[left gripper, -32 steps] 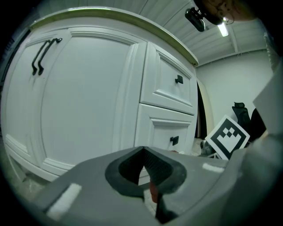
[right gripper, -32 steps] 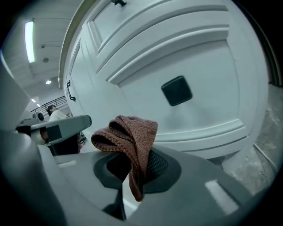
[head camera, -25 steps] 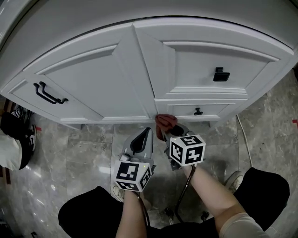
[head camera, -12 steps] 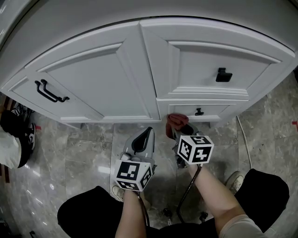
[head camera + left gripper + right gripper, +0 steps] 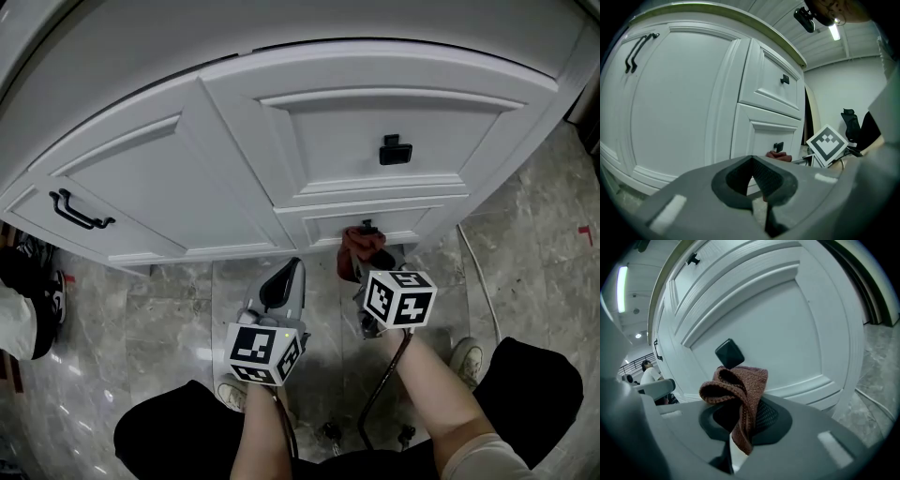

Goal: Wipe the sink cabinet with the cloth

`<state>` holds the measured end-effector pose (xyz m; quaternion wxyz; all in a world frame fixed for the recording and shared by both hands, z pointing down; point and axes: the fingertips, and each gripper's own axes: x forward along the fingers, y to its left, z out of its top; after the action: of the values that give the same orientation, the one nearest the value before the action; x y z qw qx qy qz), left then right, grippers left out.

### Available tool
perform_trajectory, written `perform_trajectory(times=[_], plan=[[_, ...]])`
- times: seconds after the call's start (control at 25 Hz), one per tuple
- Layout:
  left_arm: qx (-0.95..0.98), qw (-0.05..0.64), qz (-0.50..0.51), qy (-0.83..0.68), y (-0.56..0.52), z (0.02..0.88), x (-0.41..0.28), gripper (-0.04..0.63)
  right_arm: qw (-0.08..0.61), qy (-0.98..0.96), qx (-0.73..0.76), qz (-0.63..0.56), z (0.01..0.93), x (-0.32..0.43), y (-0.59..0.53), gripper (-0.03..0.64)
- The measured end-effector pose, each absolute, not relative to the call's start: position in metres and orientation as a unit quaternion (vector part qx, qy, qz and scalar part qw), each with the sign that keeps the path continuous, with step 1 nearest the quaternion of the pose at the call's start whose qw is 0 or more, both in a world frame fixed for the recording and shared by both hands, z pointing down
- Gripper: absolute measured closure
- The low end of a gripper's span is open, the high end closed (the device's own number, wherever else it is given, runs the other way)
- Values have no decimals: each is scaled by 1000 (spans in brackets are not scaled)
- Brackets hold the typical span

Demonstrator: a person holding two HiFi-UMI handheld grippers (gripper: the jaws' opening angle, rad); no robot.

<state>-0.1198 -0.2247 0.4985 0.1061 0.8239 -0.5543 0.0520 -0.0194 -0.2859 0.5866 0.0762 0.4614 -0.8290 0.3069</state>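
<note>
We see a coarse, knitted cloth (image 5: 740, 390), reddish-brown and matt, pinched in the right tool (image 5: 738, 427), whose grey plastic body looks smooth and dull, with dark ribbed pads (image 5: 766, 416). The left tool (image 5: 753, 180) shows us the same finish. Just ahead of both, the sink cabinet (image 5: 328, 141) is smooth white painted panelling with a soft sheen; its knob (image 5: 729, 353) is matt black. Beneath the tools, the floor (image 5: 169, 309) is glossy grey marbled stone.

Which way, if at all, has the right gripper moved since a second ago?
Yes. The right gripper, shut on the cloth, has shifted right along the cabinet front: from the door edge to just below the lower drawer's knob.
</note>
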Motion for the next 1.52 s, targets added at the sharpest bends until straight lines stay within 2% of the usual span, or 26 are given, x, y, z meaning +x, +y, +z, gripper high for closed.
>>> perform_trajectory(times=[0.76, 0.96, 1.24, 1.52], plan=[[852, 104, 43, -512, -229, 500, -51, 595, 44, -739, 589, 324, 591, 129, -296, 538], [854, 96, 44, -509, -232, 492, -45, 595, 39, -737, 593, 321, 581, 140, -292, 538], [855, 71, -7, -514, -226, 431, -47, 595, 15, -777, 593, 210, 477, 129, -279, 538], [850, 9, -58, -523, -183, 329, -50, 595, -20, -823, 564, 69, 359, 101, -221, 538]])
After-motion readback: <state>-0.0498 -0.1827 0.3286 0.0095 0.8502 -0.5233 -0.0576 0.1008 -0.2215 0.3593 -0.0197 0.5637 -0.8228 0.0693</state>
